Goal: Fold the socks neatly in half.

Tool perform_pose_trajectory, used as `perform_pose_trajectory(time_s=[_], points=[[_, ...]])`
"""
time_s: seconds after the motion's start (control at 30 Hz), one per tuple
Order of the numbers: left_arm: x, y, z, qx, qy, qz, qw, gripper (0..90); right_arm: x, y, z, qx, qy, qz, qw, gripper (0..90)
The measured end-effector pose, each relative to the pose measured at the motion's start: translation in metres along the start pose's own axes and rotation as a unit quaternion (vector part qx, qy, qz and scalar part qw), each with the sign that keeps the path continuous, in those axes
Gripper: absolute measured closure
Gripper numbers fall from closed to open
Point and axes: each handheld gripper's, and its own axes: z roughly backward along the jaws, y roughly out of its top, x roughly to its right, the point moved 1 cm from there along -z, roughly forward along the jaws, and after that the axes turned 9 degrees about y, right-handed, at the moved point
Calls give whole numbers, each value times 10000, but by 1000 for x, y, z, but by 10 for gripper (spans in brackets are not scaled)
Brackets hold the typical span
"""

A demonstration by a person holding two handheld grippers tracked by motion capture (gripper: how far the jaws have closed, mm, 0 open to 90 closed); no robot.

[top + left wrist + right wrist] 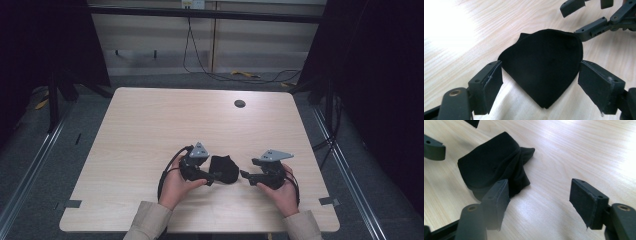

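One pale wooden desk takes up most of the room's middle, its grain running side to side, with a small round dark grommet hole near the far edge. Beyond it a black cable hangs down the back wall and trails across the grey floor.

Near the desk's front edge lies a folded black cloth, a soft bunched piece, flat on the wood between the two tools. From the left gripper view it looks like a rounded wedge with its point toward the camera; from the right gripper view its folds gather toward the far end.

On either side a hand holds a tool. The left gripper sits just beside the cloth's left edge, its fingers spread wide with the cloth lying between them, nothing clamped. The right gripper points at the cloth from the other side, close to it, its fingers also wide apart over bare wood, one tip just next to the cloth's edge.

Beige sleeves cover both forearms.
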Motion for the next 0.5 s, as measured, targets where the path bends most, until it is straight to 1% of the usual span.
perform_pose_trajectory(time_s=[0.1, 0.17, 0.2, 0.27, 0.33, 0.4, 0.5], points=[[-4, -2, 3, -13, 5, 77, 10000, 179, 1, 0, 2, 35, 6, -9, 10000, 294], [-8, -3, 4, -38, 32, 60, 10000, 177, 3, -1, 2, 53, 13, -24, 10000, 290], [-9, -4, 5, -31, 27, 74, 10000, 173, 4, -2, 3, 68, 68, -79, 9999, 291], [-10, -5, 7, -33, 27, 95, 9999, 171, 4, -3, 4, 58, 83, -92, 9999, 289], [-12, -5, 9, -22, 13, 133, 9999, 167, 4, -4, 6, 47, 80, -89, 9999, 284], [-14, -5, 11, -22, 19, 125, 9999, 163, 3, -4, 8, 70, 62, -125, 9999, 276], [-16, -6, 14, 26, 20, 167, 9999, 160, 4, -4, 12, 82, 39, -91, 9999, 260]])
